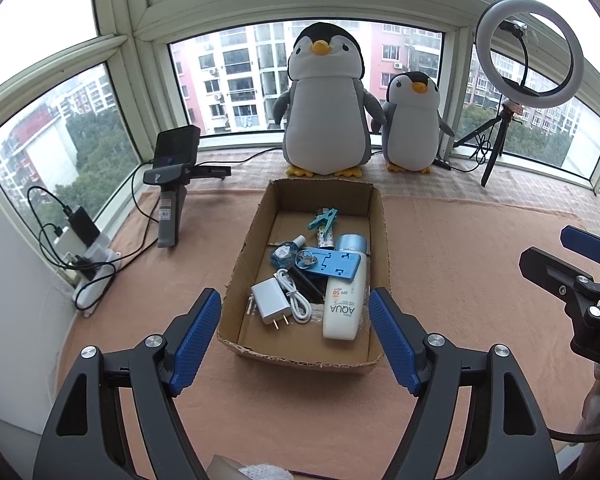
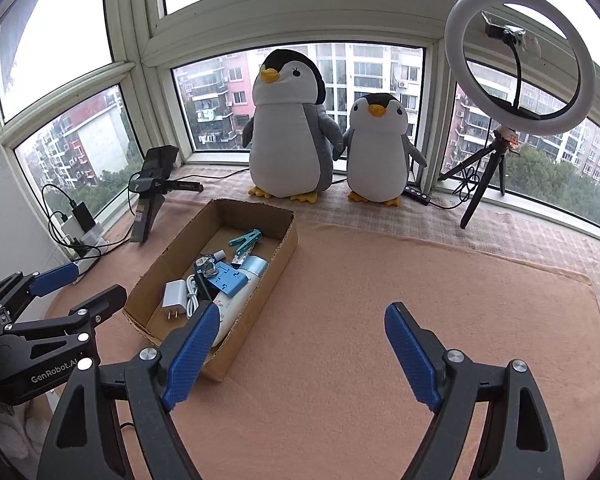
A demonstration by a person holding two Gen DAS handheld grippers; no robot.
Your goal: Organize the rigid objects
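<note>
Both grippers, left point(image 1: 294, 336) and right point(image 2: 294, 354), hang open and empty above the surface point(image 2: 380, 320). The box point(image 1: 256, 224) holds a bottle point(image 1: 346, 300), charger point(image 1: 269, 304), cable point(image 1: 294, 294) and, seemingly, a clip point(image 1: 323, 218).

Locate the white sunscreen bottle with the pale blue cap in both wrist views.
Left wrist view: white sunscreen bottle with pale blue cap lies right of centre inside the open brown cardboard box, cap away from the camera.
Right wrist view: same bottle sits left of centre, its lower end hidden behind a blue finger.
Shared landmark: the large grey-and-white plush penguin behind the box.
</note>
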